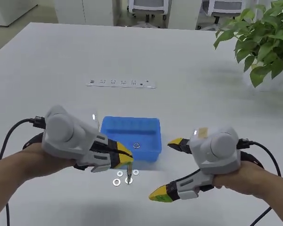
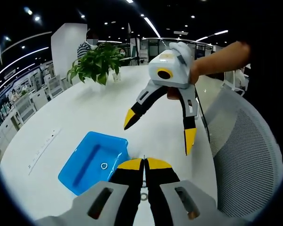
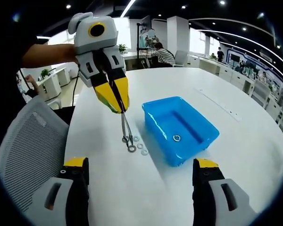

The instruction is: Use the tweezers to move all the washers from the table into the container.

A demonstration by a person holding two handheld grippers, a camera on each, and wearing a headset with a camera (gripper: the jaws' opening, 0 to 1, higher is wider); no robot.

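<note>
My left gripper [image 1: 126,157] is shut on metal tweezers [image 1: 129,173], which point down at the table in front of the blue container [image 1: 148,153]. Their tips [image 3: 127,139] rest among several washers [image 3: 132,149] lying loose on the white table; I cannot tell whether they pinch one. One washer [image 1: 136,146] lies inside the container [image 3: 198,136]. My right gripper [image 1: 167,168] hangs open to the right of the washers with nothing between its jaws. In the left gripper view it [image 2: 160,132] hovers above the table beyond the container [image 2: 85,174].
A potted plant [image 1: 262,40] stands at the table's far right. A flush white power strip [image 1: 121,83] lies beyond the container. A grey mesh chair [image 3: 28,146] is at the near table edge. Cables trail from both grippers.
</note>
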